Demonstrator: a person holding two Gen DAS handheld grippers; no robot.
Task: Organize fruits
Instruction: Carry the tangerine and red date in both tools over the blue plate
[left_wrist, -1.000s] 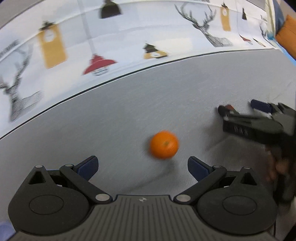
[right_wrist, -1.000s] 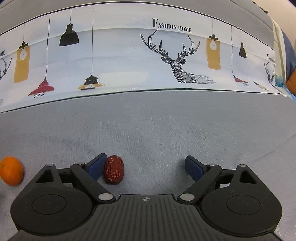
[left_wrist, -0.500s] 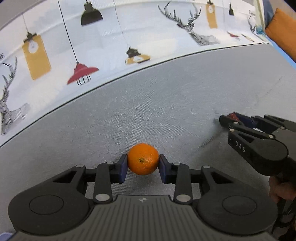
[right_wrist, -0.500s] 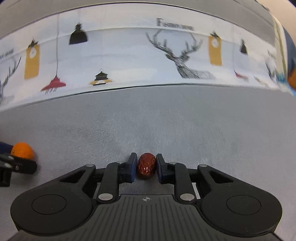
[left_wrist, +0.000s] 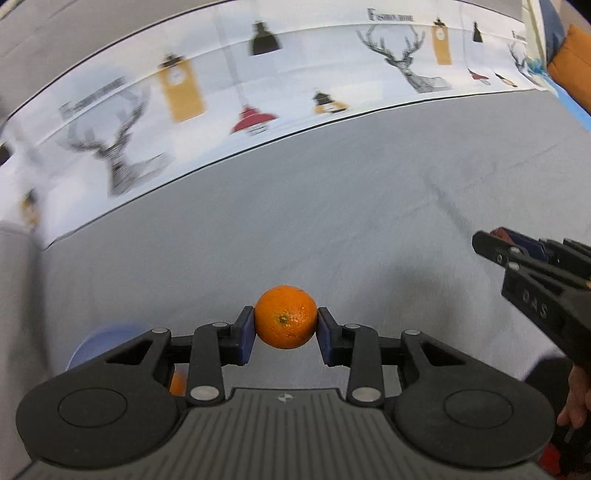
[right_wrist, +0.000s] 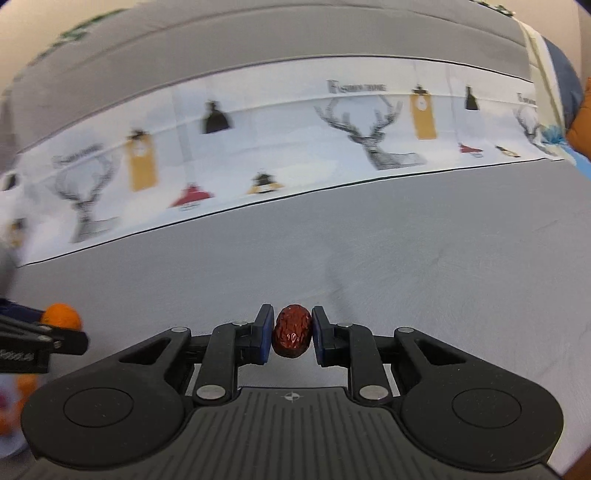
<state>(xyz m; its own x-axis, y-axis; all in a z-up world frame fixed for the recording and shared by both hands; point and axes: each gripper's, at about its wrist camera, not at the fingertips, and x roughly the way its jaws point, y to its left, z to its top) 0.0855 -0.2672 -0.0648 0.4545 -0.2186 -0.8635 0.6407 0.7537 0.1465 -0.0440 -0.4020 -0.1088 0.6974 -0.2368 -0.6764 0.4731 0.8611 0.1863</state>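
Carry step: left gripper (left_wrist: 285, 334) fingers clamp orange (left_wrist: 285, 316), right gripper (right_wrist: 292, 339) fingers clamp red date (right_wrist: 291, 331), both fruits lifted above grey table (left_wrist: 332, 221). Next, we judge, sort each fruit into its dish; blue bowl (left_wrist: 99, 341) shows low left.
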